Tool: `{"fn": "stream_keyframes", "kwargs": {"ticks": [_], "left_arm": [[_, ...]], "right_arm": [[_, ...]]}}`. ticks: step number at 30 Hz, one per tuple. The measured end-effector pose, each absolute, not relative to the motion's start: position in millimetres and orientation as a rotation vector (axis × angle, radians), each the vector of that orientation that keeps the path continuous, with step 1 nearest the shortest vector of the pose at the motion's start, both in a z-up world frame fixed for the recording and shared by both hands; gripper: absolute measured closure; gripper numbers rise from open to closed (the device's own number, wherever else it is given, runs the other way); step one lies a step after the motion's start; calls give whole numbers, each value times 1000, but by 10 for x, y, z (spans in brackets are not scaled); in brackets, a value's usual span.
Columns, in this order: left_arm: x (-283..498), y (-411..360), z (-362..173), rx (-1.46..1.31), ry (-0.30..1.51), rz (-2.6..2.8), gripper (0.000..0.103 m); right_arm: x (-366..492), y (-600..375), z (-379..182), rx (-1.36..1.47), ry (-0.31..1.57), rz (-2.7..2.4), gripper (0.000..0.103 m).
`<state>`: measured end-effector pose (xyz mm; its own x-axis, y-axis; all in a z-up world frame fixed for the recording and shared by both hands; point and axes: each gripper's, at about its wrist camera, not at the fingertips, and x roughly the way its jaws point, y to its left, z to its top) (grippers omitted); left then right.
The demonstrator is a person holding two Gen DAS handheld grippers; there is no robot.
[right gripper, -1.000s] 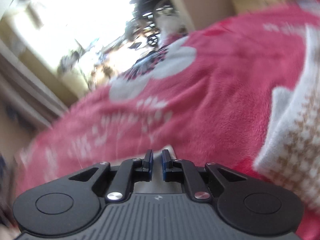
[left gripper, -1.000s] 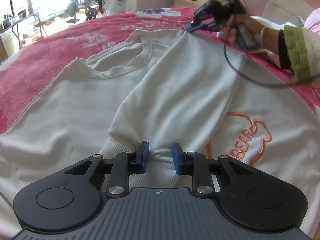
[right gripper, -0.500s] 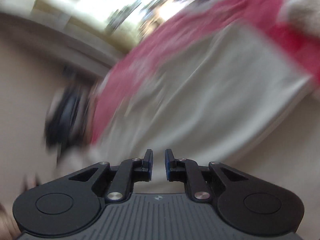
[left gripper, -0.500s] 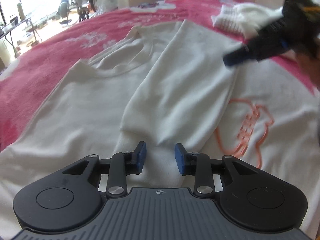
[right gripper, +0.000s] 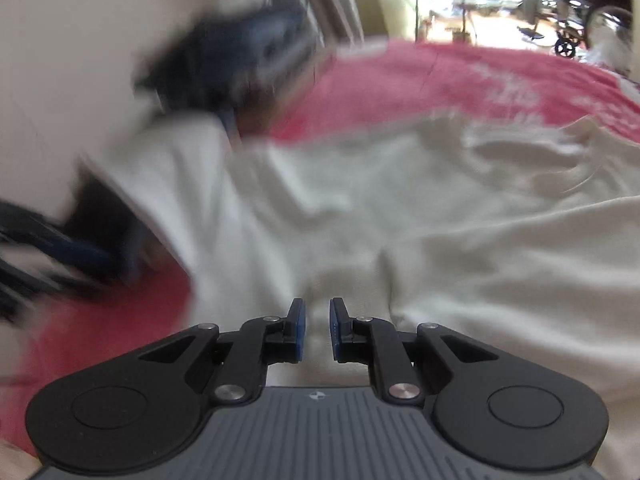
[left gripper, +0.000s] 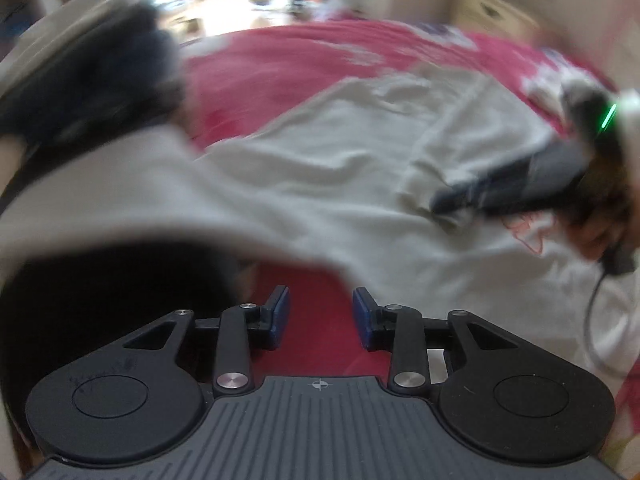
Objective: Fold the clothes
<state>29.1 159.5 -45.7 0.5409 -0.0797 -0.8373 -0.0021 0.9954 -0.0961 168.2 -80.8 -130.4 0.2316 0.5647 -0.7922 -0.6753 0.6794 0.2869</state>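
Observation:
A white sweatshirt [left gripper: 320,160] lies spread on a red blanket [left gripper: 280,64], with one sleeve [left gripper: 480,132] folded across its chest. My left gripper [left gripper: 320,312] hangs over bare blanket just off the garment's near edge. Its jaws are opening and nothing is between them. A person's hand holds my right gripper [left gripper: 438,202], with its tip at the end of the folded sleeve. In the right wrist view the right gripper [right gripper: 318,328] hovers over the sweatshirt [right gripper: 440,220]. Its pads stand a narrow gap apart and grip nothing. The left gripper [right gripper: 116,260] is a blur at the garment's left edge.
A dark blurred bulk [left gripper: 92,80] sits by the sweatshirt's raised left side. An orange print [left gripper: 528,232] shows near the right hand. A cream nightstand [left gripper: 492,12] stands behind the bed. A wheelchair [right gripper: 580,28] stands in the bright room beyond.
My left gripper let go of the cuff, widened, and swung left off the sweatshirt to its edge. The right gripper swept from the blanket to over the sweatshirt.

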Motion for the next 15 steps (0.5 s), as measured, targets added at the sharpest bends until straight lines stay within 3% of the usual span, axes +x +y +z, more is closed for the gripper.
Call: {"fn": "stream_keyframes", "kwargs": {"ticks": [2, 5, 10, 15], "left_arm": [[116, 1872, -353, -163, 931, 21, 67], [-114, 2362, -170, -288, 823, 147, 54], [-349, 3291, 19, -618, 668, 370, 45], [-314, 3963, -165, -953, 617, 489, 45]], "right_arm": [[1676, -768, -1377, -142, 1044, 829, 91], [1665, -809, -1207, -79, 1040, 813, 87], [1635, -733, -1092, 3, 1088, 787, 85], [1513, -612, -1039, -3, 1091, 803, 85]]}}
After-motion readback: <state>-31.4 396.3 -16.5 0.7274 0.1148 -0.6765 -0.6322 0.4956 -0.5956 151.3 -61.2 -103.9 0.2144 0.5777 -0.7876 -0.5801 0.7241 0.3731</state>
